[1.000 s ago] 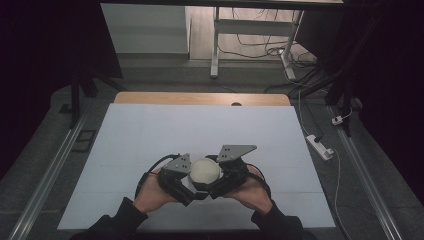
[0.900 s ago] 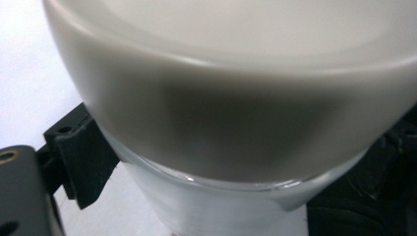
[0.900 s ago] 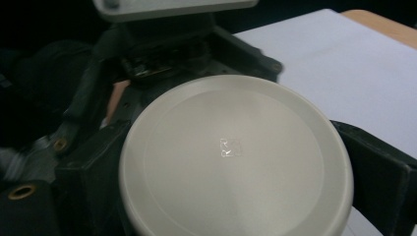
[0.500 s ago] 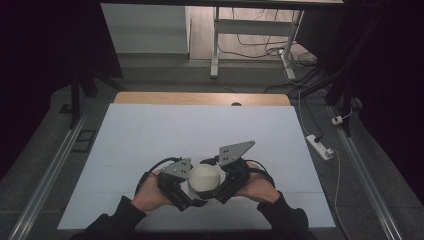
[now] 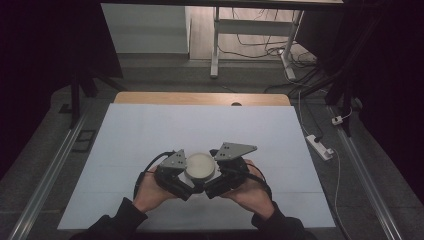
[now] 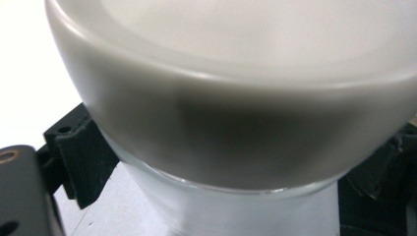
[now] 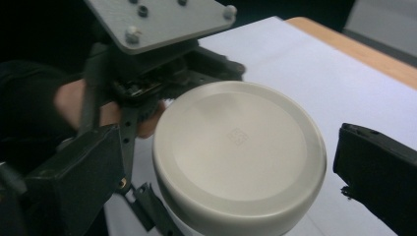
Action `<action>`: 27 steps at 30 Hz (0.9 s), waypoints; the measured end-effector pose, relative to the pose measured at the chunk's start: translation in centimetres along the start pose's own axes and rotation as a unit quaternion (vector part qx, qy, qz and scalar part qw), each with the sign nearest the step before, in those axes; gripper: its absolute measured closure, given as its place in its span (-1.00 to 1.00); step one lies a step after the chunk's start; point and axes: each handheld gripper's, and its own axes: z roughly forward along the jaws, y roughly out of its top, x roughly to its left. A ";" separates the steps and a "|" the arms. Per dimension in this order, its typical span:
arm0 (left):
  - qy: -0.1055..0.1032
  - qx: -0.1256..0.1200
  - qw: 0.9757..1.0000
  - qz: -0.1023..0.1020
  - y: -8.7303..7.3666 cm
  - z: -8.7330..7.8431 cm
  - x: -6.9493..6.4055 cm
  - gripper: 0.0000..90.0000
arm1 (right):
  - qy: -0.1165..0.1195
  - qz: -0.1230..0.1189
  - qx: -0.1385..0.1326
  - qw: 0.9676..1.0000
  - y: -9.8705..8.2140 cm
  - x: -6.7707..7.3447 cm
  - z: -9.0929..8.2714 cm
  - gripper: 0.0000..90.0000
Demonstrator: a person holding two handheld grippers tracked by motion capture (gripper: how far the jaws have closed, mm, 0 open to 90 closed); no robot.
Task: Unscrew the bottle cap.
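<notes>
Since a moment ago, both my hands and the jar have drawn slightly nearer to me on the desk. That jar, a round one with a cream-white lid (image 5: 201, 166) over a clear glass body (image 6: 231, 209), sits at the near middle of the white desk (image 5: 150, 135). My left tongs (image 5: 181, 176) close on it from the left, black jaws against the jar's sides just under the lid. My right tongs (image 5: 218, 175) come from the right, jaws spread wide on either side of the lid, not touching it. My left hand (image 5: 150, 192) and right hand (image 5: 252, 192) wrap the tongs' bodies. Beyond the desk's far wooden edge (image 5: 200, 98) lies dim floor with cables (image 5: 280, 65).
</notes>
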 end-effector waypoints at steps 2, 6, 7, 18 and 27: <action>0.010 -0.001 1.000 -0.004 0.1 0.0 -0.1 -0.83 | -0.021 0.007 -0.005 1.000 -0.1 0.3 0.3 -1.00; 0.024 -0.001 1.000 -0.008 0.3 0.0 -0.5 -0.83 | -0.041 0.015 -0.015 0.999 -0.3 0.6 0.9 -0.99; 0.026 -0.001 1.000 -0.009 0.4 0.0 -0.5 -0.83 | -0.044 0.016 -0.017 0.999 -0.4 0.7 1.0 -0.98; -0.037 -0.016 0.999 0.025 0.3 -0.5 -0.5 -0.83 | -0.006 -0.009 -0.016 1.000 -0.5 0.6 0.8 -0.85; -0.107 -0.002 0.991 0.078 0.4 -0.5 -0.9 -0.83 | 0.147 -0.038 -0.012 0.988 -1.0 -1.3 0.0 -0.85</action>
